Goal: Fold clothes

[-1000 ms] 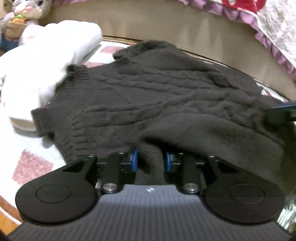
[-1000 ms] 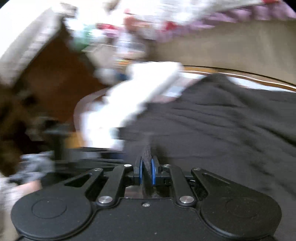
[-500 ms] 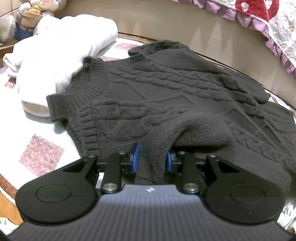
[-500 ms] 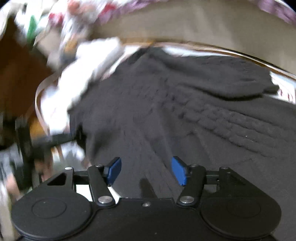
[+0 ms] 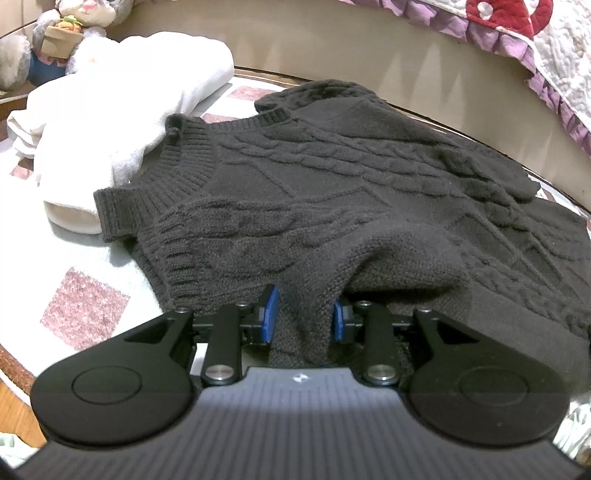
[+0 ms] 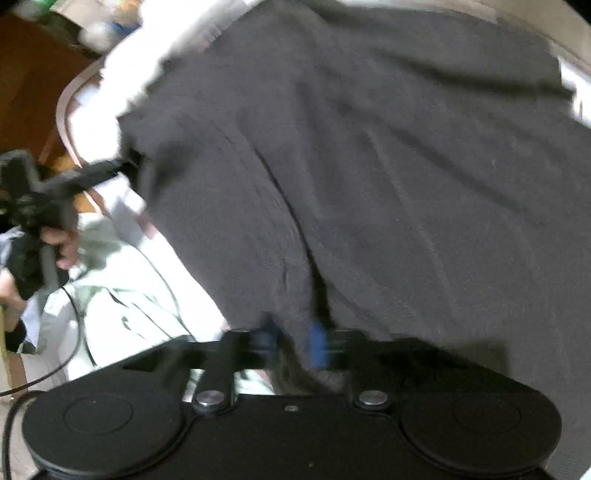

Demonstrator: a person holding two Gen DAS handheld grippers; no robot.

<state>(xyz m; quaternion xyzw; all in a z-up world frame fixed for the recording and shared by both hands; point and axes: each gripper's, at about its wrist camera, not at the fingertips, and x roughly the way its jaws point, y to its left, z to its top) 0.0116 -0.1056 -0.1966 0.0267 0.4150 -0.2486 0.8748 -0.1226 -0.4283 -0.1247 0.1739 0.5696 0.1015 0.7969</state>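
Note:
A black cable-knit sweater lies spread on a round table with a patterned cloth. My left gripper is shut on a raised fold of its near edge, and the knit bunches between the blue pads. The right wrist view is blurred. In it the same sweater fills the frame. My right gripper is closing on the near hem, with dark fabric between its pads. A person's hand holds the left gripper's handle at the left, its fingers reaching into the sweater's far corner.
A white folded garment lies at the table's back left, touching the sweater's ribbed collar. A plush toy sits behind it. A quilt with a purple frill hangs at the back right. Pale clothes and a cable lie below the table.
My right gripper opened, let go of the sweater, slid along its edge and tipped downward, then closed on the hem again. The left gripper kept its hold. The sweater settled flatter.

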